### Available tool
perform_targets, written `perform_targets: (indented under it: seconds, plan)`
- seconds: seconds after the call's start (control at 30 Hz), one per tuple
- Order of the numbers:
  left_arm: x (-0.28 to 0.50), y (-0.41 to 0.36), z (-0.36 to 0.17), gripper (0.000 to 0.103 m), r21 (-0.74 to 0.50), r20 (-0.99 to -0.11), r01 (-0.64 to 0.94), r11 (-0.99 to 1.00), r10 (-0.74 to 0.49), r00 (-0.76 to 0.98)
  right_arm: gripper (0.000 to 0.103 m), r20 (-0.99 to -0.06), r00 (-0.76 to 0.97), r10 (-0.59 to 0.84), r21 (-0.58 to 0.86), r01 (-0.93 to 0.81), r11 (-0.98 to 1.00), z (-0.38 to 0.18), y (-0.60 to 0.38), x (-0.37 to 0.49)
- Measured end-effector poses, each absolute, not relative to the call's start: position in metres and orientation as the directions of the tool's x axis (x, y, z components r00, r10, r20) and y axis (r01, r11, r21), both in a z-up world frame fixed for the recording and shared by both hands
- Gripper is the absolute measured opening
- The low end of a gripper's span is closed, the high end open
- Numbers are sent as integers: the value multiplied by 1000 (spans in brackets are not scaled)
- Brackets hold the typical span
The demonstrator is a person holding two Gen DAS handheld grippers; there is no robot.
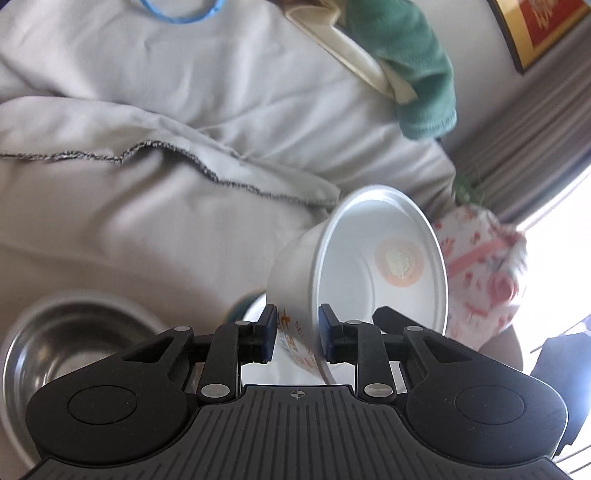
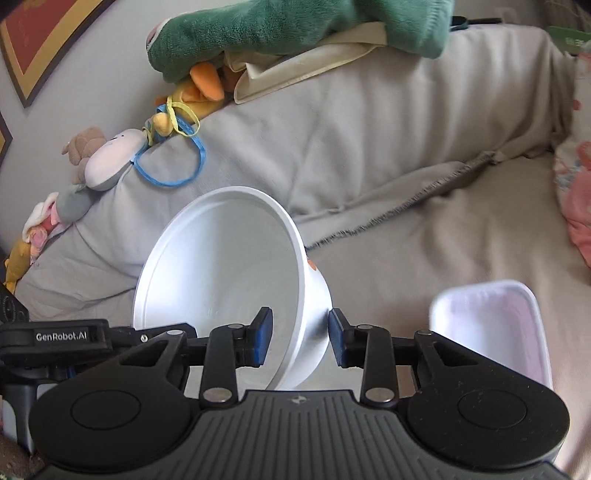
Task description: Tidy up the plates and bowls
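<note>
In the left wrist view my left gripper (image 1: 297,332) is shut on the wall of a white bowl (image 1: 369,266) with a colourful print outside and an orange ring on its inside bottom. That bowl hangs tilted, mouth to the right. A steel bowl (image 1: 74,332) sits low at the left, and a pale dish (image 1: 255,310) peeks out behind the fingers. In the right wrist view my right gripper (image 2: 300,334) is shut on the side wall of a plain white bowl (image 2: 221,266), tilted with its mouth to the left. One pad is inside it and one outside.
A grey blanket (image 2: 369,147) covers the sofa behind both bowls. A green plush toy (image 2: 277,33) and small stuffed toys (image 2: 107,162) lie along its back. A white rectangular tub (image 2: 491,325) stands at the right. A pink-patterned cloth (image 1: 480,266) lies beside the left bowl.
</note>
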State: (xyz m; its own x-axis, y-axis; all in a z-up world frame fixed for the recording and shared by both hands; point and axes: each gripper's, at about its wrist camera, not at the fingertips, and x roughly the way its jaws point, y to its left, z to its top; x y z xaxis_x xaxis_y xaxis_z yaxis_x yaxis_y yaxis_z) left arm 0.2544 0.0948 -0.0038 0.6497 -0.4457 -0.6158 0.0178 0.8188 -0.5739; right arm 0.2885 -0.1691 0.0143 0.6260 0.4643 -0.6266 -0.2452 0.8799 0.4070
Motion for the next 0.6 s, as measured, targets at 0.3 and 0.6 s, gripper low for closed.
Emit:
perform_targets:
  seconds: [0.3,0.6]
  plan:
    - [242,101,-26,30,-572,-662,-14,820,-452,598,42,-705,618,349,291,-196,936,-2,-167,259]
    - [176,176,-17,30,-318,-695,-188,929,-93,713,51,-675,617,404,291,-281,915,15,-155,195]
